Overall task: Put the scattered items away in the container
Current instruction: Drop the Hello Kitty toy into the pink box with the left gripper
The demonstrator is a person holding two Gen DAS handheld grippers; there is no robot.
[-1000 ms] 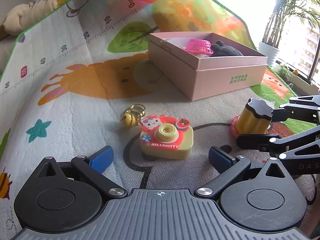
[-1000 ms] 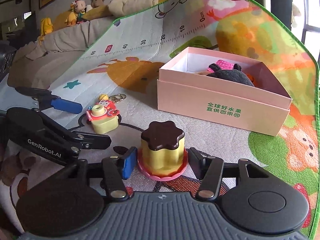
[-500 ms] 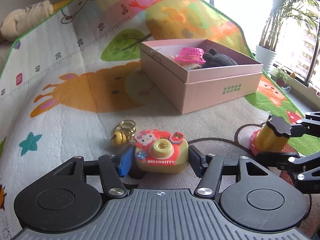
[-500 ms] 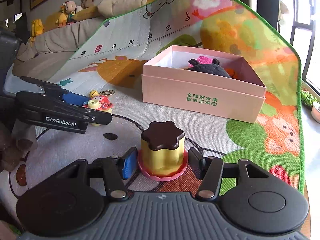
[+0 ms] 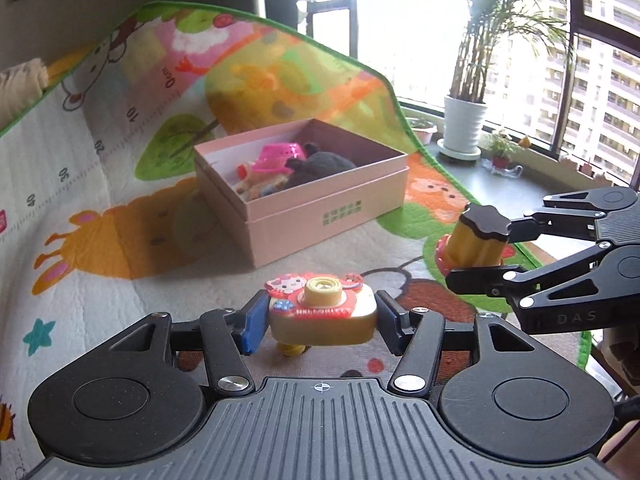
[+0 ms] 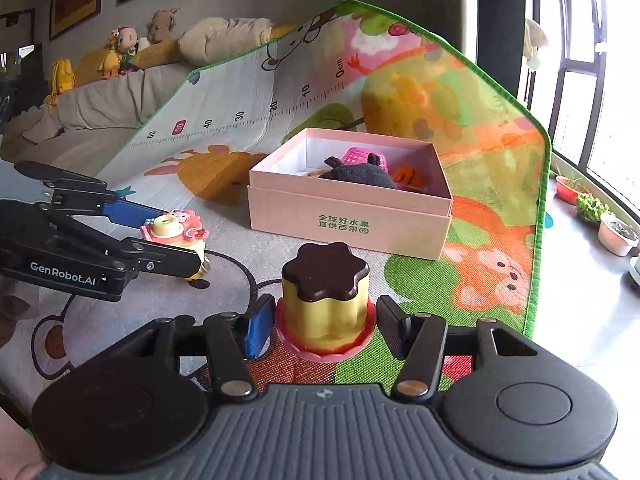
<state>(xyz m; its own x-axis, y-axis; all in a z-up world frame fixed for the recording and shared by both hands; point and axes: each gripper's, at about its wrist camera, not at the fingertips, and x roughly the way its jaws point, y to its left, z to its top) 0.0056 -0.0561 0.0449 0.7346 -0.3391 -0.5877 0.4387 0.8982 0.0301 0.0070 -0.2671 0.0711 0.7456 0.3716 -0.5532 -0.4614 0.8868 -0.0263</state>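
Observation:
My left gripper (image 5: 322, 320) is shut on a yellow and red toy camera (image 5: 322, 308), lifted off the play mat, with a small yellow bell (image 5: 291, 349) dangling under it. In the right wrist view that same toy camera (image 6: 174, 231) hangs at the left between the left gripper's fingers (image 6: 132, 213). My right gripper (image 6: 325, 328) is shut on a yellow pudding toy (image 6: 325, 302) with a brown top and pink base, also raised; the pudding toy (image 5: 474, 240) shows at the right in the left wrist view. The open pink box (image 5: 320, 216) (image 6: 348, 220) stands ahead with a pink basket (image 5: 280, 157) and a dark plush (image 6: 360, 174) inside.
The colourful play mat (image 5: 100, 220) curls up behind the box against a couch with plush toys (image 6: 120, 50). Potted plants (image 5: 464, 128) stand by the window at the right. Bare floor (image 6: 580, 280) lies past the mat's green right edge.
The left gripper closed on the toy camera and lifted it off the mat with its bell. The right gripper rose with the pudding toy. Both moved toward the pink box.

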